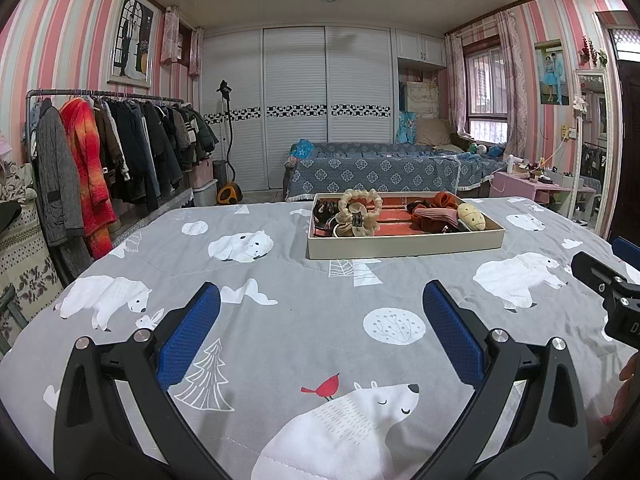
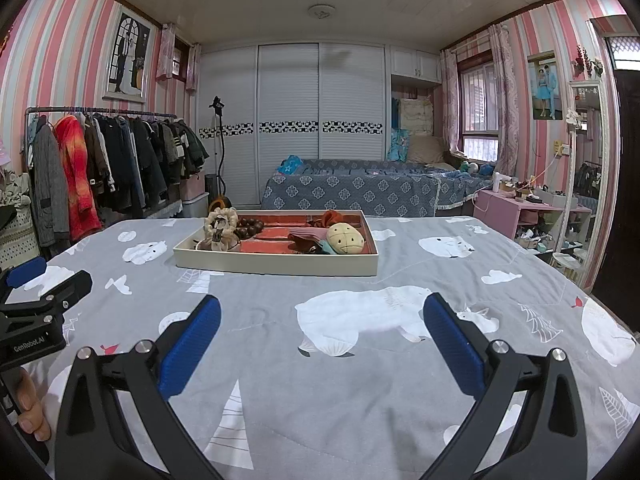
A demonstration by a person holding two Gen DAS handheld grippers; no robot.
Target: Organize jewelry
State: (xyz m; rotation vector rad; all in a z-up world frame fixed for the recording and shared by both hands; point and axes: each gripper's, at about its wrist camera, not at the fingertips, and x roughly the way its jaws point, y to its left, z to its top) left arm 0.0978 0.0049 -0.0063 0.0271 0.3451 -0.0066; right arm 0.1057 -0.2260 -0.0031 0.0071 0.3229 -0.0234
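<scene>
A shallow cream tray (image 1: 404,246) with a red lining lies on the grey polar-bear bedspread (image 1: 304,320), well ahead of both grippers. It holds a cream scrunchie (image 1: 358,210), an orange-pink scrunchie (image 1: 434,208), a tan plush clip (image 1: 471,216) and dark hair ties. The tray also shows in the right wrist view (image 2: 276,264), with dark wooden beads (image 2: 250,226) in it. My left gripper (image 1: 320,300) is open and empty, low over the bedspread. My right gripper (image 2: 322,312) is open and empty too, and shows at the right edge of the left wrist view (image 1: 612,292).
A clothes rack with coats (image 1: 104,152) stands left of the bed. A sofa with a blue patterned cover (image 1: 380,168) is beyond the bed, a pink desk (image 2: 528,208) and a mirror (image 2: 588,168) at the right.
</scene>
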